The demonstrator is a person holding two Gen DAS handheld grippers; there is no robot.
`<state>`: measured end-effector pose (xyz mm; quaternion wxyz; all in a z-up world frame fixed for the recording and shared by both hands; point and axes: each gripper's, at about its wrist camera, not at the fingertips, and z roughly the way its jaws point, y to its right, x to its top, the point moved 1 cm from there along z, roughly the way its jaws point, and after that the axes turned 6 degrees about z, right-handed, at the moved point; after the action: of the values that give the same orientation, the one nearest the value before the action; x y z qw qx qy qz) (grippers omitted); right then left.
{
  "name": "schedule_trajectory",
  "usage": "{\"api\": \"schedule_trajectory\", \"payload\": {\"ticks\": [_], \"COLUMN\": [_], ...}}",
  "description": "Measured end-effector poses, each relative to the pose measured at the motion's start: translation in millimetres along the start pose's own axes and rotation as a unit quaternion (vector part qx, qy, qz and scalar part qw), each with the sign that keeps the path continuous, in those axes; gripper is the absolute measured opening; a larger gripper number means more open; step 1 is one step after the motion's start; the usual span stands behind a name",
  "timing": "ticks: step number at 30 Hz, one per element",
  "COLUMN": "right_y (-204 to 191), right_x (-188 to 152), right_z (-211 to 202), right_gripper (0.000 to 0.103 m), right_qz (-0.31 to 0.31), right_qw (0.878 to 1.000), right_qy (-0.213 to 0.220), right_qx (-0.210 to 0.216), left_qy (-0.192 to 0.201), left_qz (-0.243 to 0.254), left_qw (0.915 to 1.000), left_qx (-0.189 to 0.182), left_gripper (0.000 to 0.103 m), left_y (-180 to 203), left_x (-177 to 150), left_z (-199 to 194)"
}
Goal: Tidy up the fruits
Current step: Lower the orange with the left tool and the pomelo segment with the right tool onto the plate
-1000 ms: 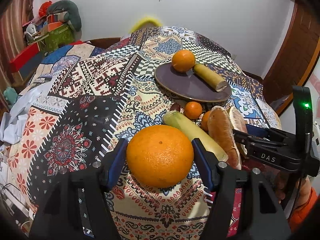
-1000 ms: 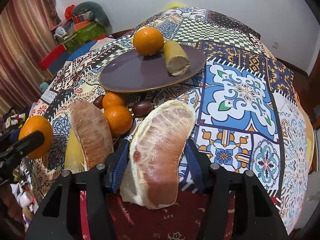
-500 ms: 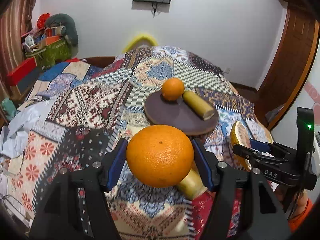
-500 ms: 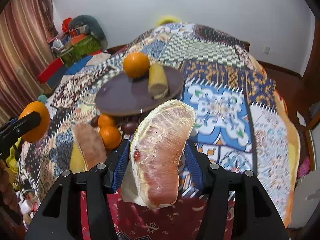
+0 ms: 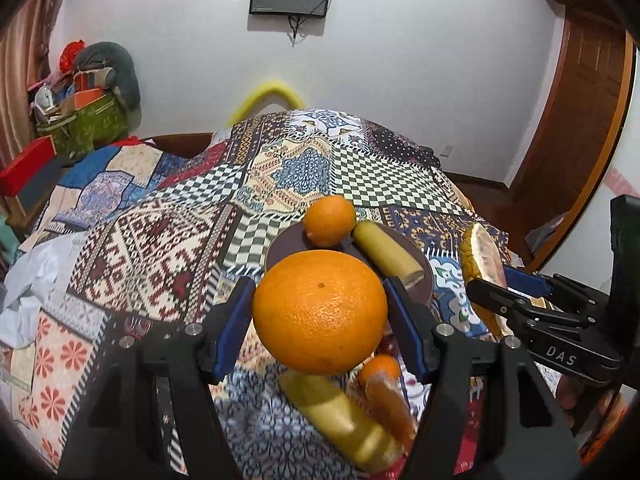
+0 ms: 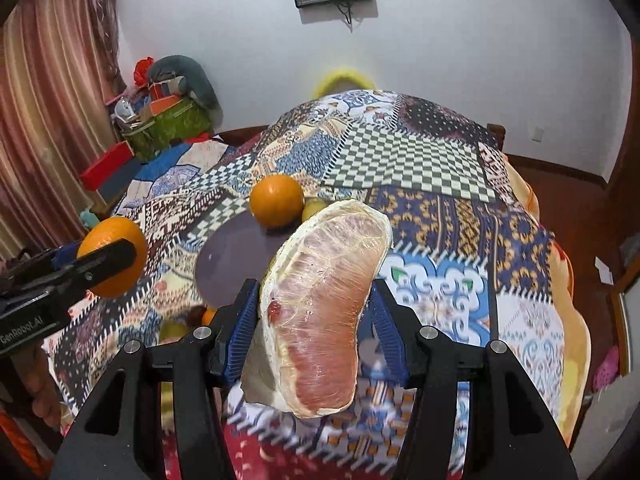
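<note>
Patchwork bedspread [image 5: 168, 240] below, dark plate [image 6: 232, 256] on it with small orange [image 5: 329, 220] and banana piece [image 5: 386, 250]. Right gripper [image 6: 314, 320] clamped on wrapped pomelo wedge [image 6: 320, 304], aloft near plate. Left gripper [image 5: 320, 314] squeezing big orange [image 5: 320, 312] between pads, above plate's near edge.

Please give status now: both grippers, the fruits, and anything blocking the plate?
Left gripper shut on large orange. Right gripper shut on wrapped pomelo wedge. Plate holds orange and banana piece; near side bare, nothing blocking.
</note>
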<state>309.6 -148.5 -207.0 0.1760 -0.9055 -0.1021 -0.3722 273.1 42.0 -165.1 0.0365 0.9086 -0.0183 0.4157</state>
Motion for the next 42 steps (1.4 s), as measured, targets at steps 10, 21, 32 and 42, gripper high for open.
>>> {"api": "schedule_trajectory", "payload": {"ticks": [10,21,32,42], "right_y": [-10,-18,-22,-15], "right_x": [20,35,39,41], "right_z": [33,75,102,99], "right_gripper": [0.052,0.052,0.052,0.052], "right_qz": [-0.014,-0.038,-0.056,-0.054], "right_qw": [1.0,0.999,0.996,0.996], "right_qy": [-0.001,-0.02,-0.052,-0.053], "right_qx": [0.017,0.027,0.035,0.045], "left_qy": [-0.013,-0.025,-0.06,-0.099], "left_qz": [0.012,0.008,-0.008,0.002], "left_qw": [0.9998,0.9996,0.9978,0.9942], "left_qx": [0.002,0.003,-0.025,-0.044], "left_gripper": [0.065,0.065,0.065,0.065], "left_y": [-10,-29,-40,-34], "left_x": [14,26,34,33], "left_z": [46,86,122,148]}}
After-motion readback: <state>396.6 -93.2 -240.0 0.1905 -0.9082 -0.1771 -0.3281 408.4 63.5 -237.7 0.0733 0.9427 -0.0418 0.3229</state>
